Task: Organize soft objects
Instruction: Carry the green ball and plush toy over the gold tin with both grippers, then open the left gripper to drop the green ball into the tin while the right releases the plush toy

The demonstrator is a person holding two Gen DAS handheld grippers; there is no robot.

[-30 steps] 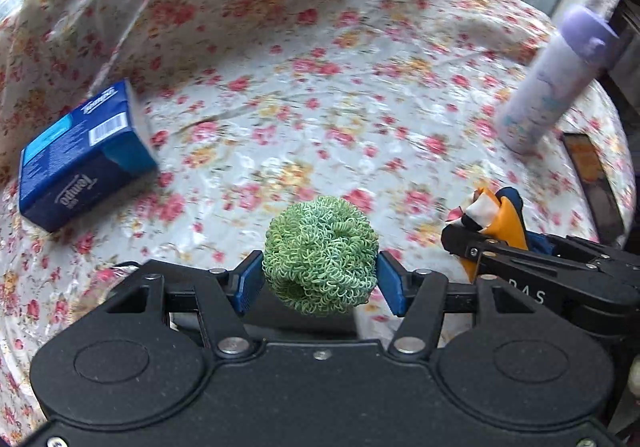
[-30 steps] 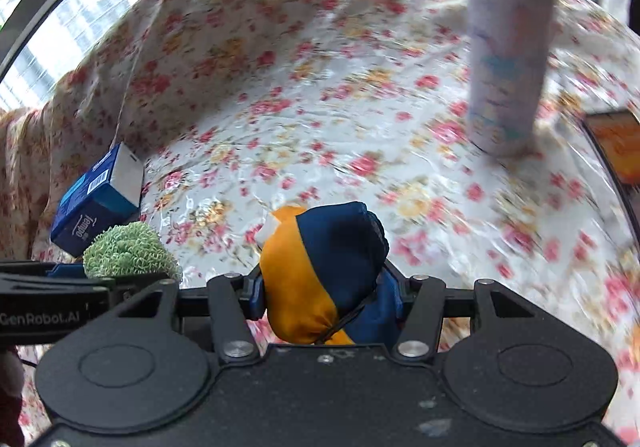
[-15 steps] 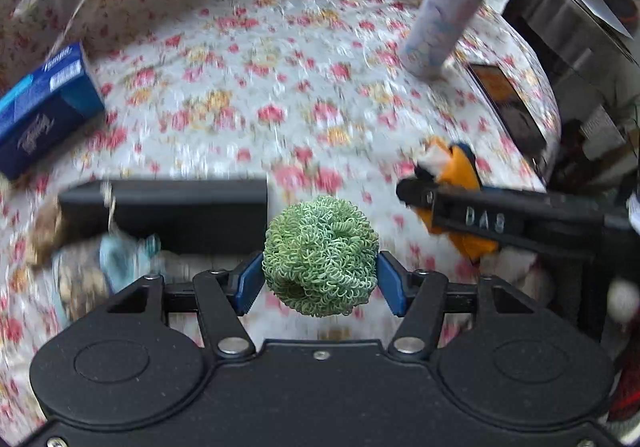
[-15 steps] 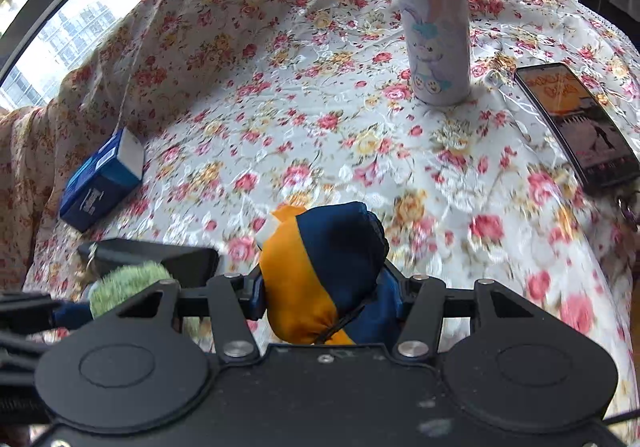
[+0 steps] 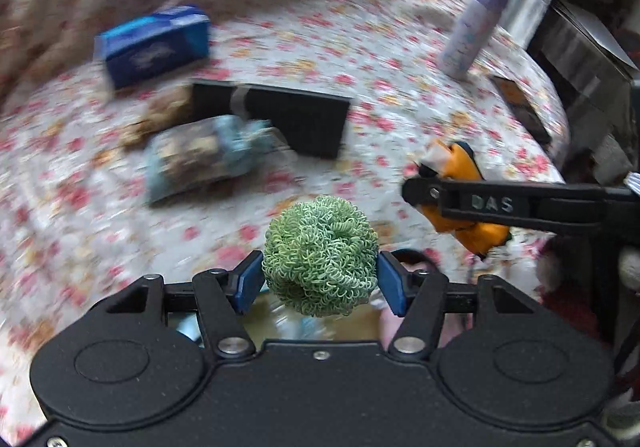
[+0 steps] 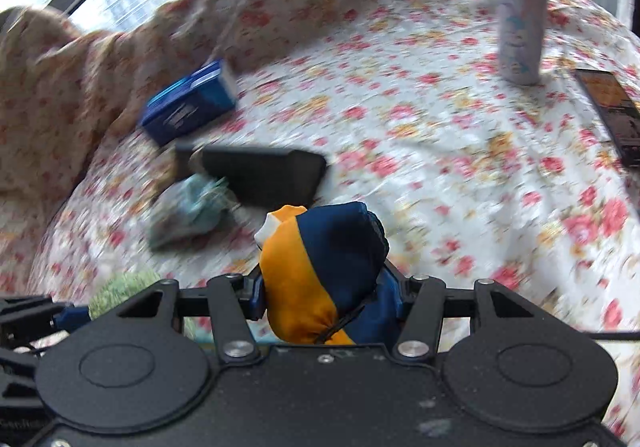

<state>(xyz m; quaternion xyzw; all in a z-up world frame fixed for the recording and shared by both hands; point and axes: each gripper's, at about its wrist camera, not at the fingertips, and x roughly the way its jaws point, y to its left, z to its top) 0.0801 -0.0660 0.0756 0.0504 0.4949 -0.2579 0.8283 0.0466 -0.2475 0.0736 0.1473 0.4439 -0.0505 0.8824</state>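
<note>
Both grippers have been drawn back, so that a black tray (image 5: 280,119) and a bluish soft bundle (image 5: 200,159), unseen 1 second ago, are now shown on the flowered tablecloth (image 5: 360,59). Both views are blurred by motion. The blue box (image 5: 154,45) is seen lying just beyond the tray, and the purple bottle (image 5: 472,31) is seen upright at the far right, with a phone (image 5: 520,107) near it. The bundle is touching the tray's near left edge.

The left gripper (image 5: 320,277) is clenched on a green curly ball (image 5: 320,255), held above the cloth. The right gripper (image 6: 324,291) is clamped on an orange and navy pouch (image 6: 320,271), also held above the cloth, to the right of the ball.
</note>
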